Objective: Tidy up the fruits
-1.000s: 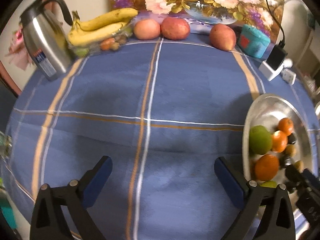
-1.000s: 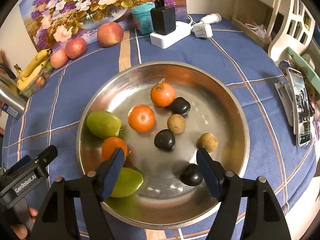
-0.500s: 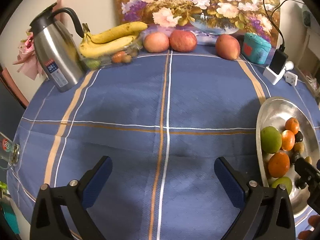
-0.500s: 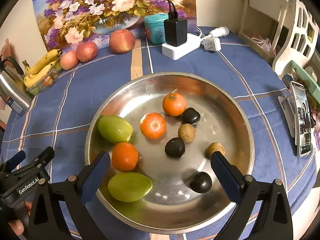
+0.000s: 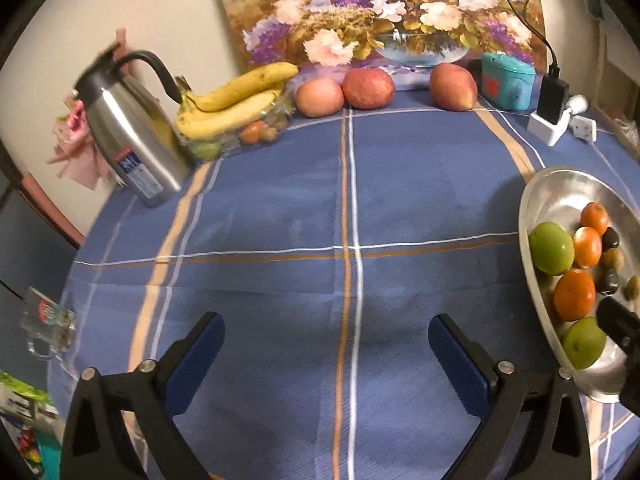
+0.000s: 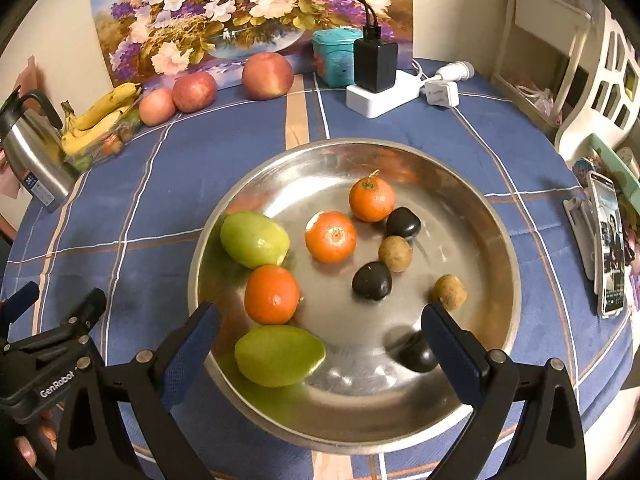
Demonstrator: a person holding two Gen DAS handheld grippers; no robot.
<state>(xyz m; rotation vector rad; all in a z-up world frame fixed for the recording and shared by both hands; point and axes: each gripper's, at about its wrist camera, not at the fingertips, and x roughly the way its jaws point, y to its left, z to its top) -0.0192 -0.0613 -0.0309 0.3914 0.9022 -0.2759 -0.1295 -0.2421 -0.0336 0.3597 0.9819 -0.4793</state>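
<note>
Right tool [image 6: 318, 344]: jaws just opened wide, nothing gripped; oblong green fruit [image 6: 279, 355] lies lower centre between them, long axis crosswise, in round steel bowl [image 6: 500, 216].

A round table's blue cloth [image 5: 280, 208] is crossed by white and tan stripes. In the shiny silver metal bowl [image 6: 496, 240] near its right edge lie three orange tangerines [image 6: 330, 236], two green fruits [image 6: 254, 239], glossy black ones [image 6: 372, 280] and dull brown ones [image 6: 395, 253]. Yellow bananas [image 5: 236, 100] and red-blushed apples [image 5: 368, 88] line the far edge beneath a purple, pink and white flower painting [image 5: 380, 12].
</note>
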